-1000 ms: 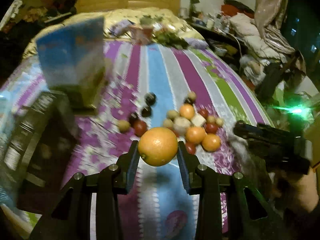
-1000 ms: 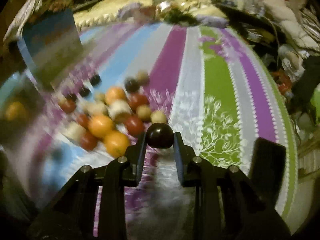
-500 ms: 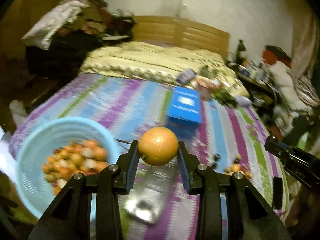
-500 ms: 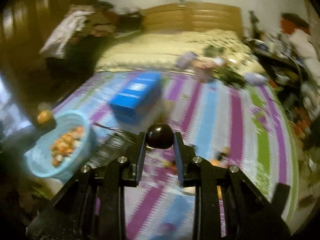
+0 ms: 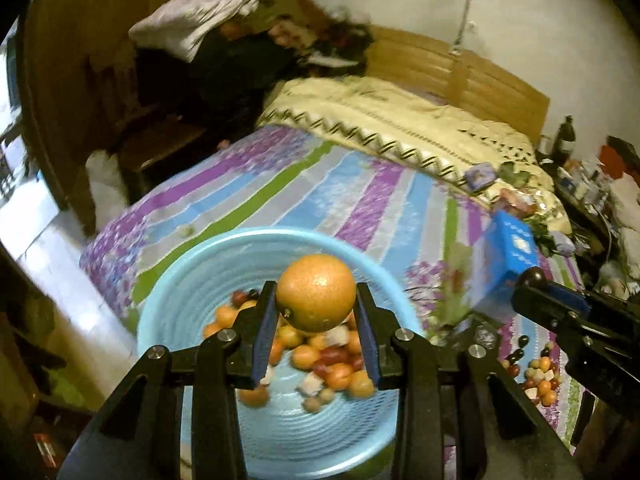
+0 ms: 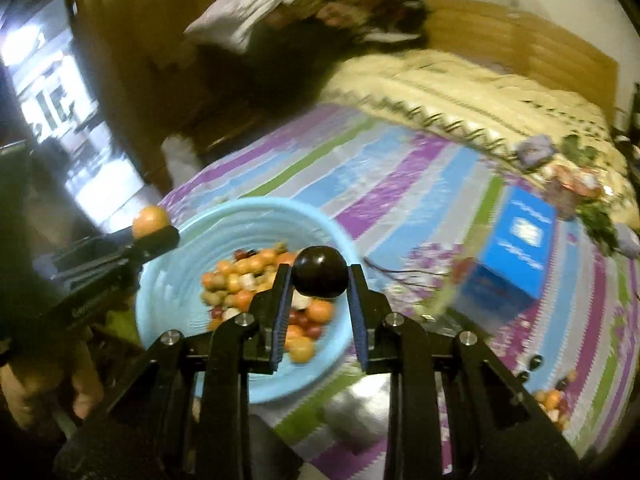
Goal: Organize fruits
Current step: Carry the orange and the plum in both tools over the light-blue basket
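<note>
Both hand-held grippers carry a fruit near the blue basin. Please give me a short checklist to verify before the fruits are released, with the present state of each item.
1. Left hand-held gripper grips the orange firmly between its pads: ok.
2. Right hand-held gripper grips the dark round fruit: ok.
3. Orange appears over the blue basin, inside its rim: ok in the left wrist view; the height above the basin cannot tell.
4. Dark round fruit appears over the basin's fruit pile: ok in the right wrist view.
5. The two grippers are apart, not touching: ok.
6. Basin has room for more fruit: ok.
</note>
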